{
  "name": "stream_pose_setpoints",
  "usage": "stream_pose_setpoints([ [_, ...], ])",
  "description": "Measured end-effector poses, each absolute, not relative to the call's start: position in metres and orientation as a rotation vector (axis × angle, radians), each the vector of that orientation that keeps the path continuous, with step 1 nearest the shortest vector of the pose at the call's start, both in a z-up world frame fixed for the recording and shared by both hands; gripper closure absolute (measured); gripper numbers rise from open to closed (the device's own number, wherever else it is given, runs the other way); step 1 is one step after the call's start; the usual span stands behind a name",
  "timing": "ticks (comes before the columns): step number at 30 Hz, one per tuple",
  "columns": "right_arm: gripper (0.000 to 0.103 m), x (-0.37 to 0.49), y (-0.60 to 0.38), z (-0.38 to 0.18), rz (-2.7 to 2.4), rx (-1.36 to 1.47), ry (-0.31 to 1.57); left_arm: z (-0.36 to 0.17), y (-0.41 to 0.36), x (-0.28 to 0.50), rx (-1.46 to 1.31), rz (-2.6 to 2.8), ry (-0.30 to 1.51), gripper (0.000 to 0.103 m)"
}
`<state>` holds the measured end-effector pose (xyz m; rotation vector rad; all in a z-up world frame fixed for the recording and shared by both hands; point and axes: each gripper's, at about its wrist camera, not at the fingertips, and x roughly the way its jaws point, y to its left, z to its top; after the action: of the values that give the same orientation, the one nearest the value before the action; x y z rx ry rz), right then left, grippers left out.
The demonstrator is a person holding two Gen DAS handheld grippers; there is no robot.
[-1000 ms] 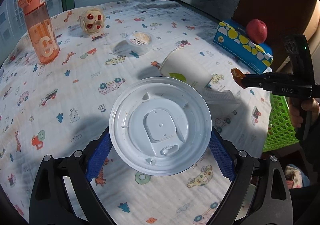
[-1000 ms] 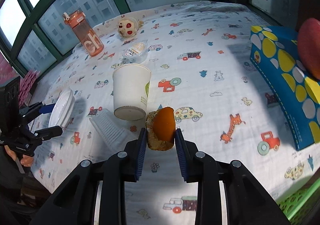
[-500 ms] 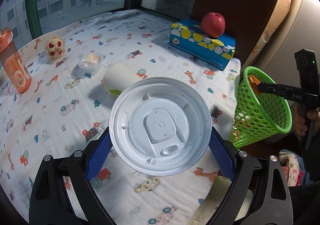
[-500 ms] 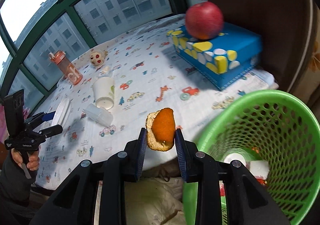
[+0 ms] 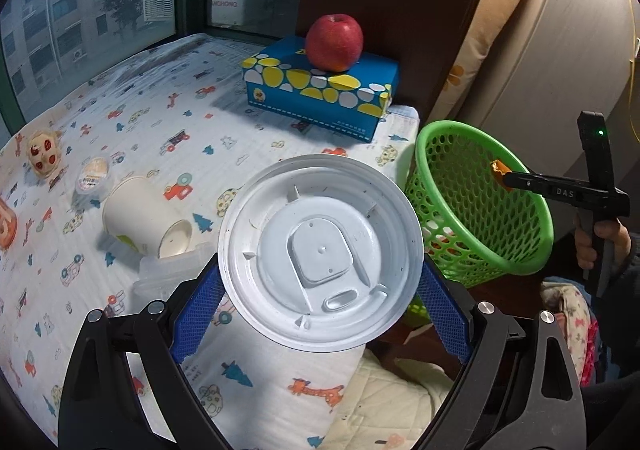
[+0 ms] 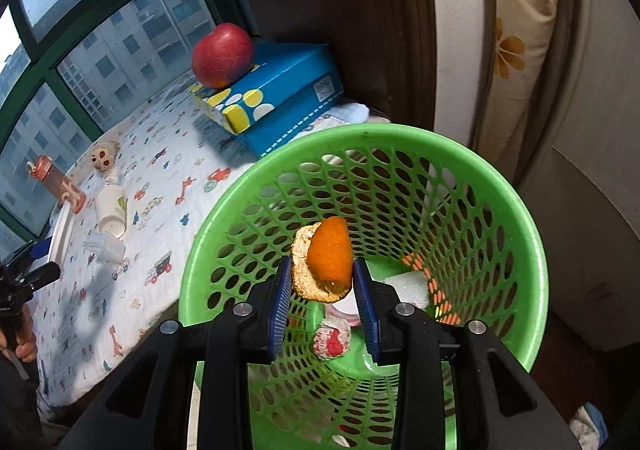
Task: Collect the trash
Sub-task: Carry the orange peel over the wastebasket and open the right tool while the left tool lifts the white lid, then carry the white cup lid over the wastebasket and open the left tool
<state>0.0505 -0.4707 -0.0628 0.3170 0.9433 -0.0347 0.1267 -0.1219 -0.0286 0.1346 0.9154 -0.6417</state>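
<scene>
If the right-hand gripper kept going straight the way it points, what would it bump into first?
Probably the trash at the bottom of the green plastic mesh basket; the right gripper, opening around an orange peel, points into its mouth.

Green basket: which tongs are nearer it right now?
Right. The right tongs hold the peel over the basket; the left tongs, holding the lid, are beside it.

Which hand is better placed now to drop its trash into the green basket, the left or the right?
The right. The right gripper, jaws opening, has the orange peel directly above the green basket. The left gripper holds the white lid beside the basket, not above it.
</scene>
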Motion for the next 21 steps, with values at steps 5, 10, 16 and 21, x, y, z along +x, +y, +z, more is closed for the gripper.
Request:
stream_pose_setpoints([
  [5,0.06,0.035,-0.489,-0.068,-0.081,0.349,0.932,-0.023,-0.153,0.126,0.154,-0.687,0.911,0.013],
  [10,0.058,0.022,-0.498,-0.066,-0.089,0.376,0.902,-0.022,-0.191,0.124,0.173,-0.741,0.917,0.013],
  [16,0.051,0.004,-0.504,-0.053,-0.093,0.395,0.849,-0.028,-0.236,0.118,0.203,-0.802,0.938,0.013],
  [21,0.047,-0.013,-0.509,-0.04,-0.091,0.41,0.795,-0.036,-0.27,0.114,0.223,-0.848,0.961,0.013],
])
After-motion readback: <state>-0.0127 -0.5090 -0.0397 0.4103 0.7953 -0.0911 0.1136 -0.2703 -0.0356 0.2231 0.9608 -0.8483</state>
